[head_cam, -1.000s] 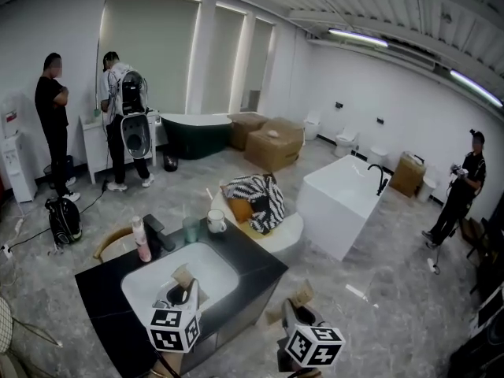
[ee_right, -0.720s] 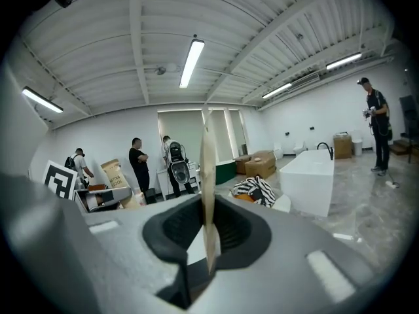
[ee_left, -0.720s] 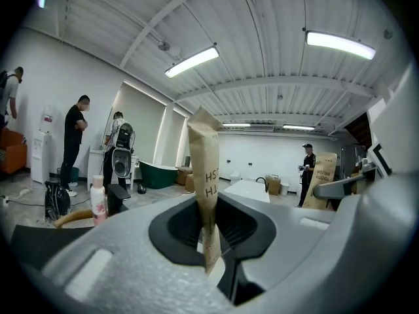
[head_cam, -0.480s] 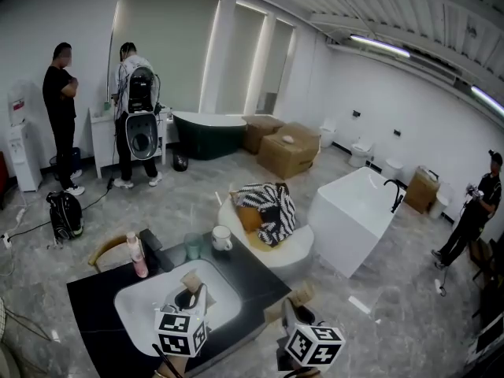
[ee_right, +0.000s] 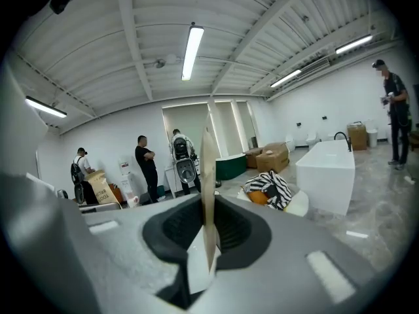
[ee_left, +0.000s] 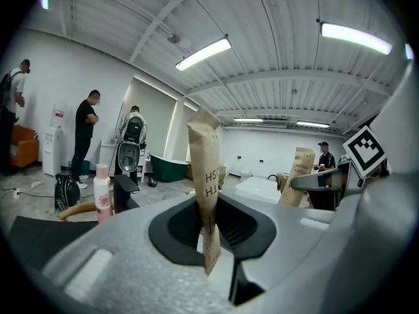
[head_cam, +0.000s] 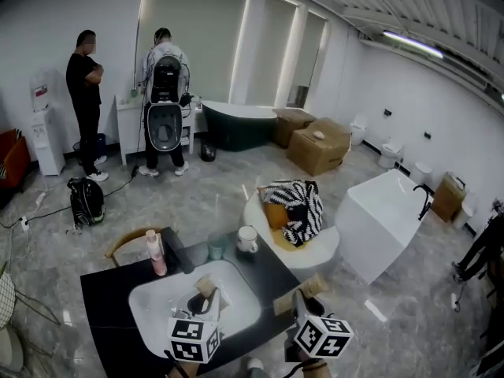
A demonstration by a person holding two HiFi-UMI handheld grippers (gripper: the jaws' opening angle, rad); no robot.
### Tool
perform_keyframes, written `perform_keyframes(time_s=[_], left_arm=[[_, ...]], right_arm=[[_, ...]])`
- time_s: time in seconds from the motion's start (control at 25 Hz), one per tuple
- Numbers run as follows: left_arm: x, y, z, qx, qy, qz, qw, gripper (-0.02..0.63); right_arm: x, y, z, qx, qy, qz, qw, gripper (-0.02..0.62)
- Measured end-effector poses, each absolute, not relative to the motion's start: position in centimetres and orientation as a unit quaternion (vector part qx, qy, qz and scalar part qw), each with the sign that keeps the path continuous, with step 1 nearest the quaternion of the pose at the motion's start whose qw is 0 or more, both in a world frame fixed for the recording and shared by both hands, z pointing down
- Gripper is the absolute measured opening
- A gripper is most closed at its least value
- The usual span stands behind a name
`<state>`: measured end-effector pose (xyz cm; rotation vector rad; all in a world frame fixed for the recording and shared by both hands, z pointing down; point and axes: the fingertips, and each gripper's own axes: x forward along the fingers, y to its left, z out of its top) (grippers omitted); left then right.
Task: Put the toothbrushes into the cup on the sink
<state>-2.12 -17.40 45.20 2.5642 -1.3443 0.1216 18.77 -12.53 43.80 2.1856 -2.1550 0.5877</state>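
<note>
Big bright showroom all around, and a black stone surface (head_cam: 106,298) with a smooth white sink (head_cam: 153,309) below me. My left gripper (ee_left: 211,241) is over the sink, its jaws pinching a flat brown paper toothbrush pack (ee_left: 204,188) that stands up tall. My right gripper (ee_right: 206,241) is off to the sink's right, its jaws pinching another thin pack (ee_right: 208,188). Just behind the sink stand a round glass cup (head_cam: 216,245) and a white mug (head_cam: 247,239), tops open. My left hand looks nearer to them.

Black counter (head_cam: 106,298), white sink (head_cam: 153,309) (zebra-striped fabric (head_cam: 303,207))
</note>
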Motion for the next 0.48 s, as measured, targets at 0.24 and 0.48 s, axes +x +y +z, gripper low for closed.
perform_keyframes(time_s=[0.24, 0.48], left_arm=[[-3.1, -20.3, 45.4, 0.848, -0.509, 0.031, 0.144, 0.049], [-2.2, -24.0, 44.9, 0.822, -0.554, 0.028, 0.133, 0.049]], right_arm=[[17.8, -18.4, 43.9, 0.659, -0.73, 0.179, 0.031, 0.049], [18.2, -24.9, 43.7, 0.616, -0.772, 0.143, 0.07, 0.049]])
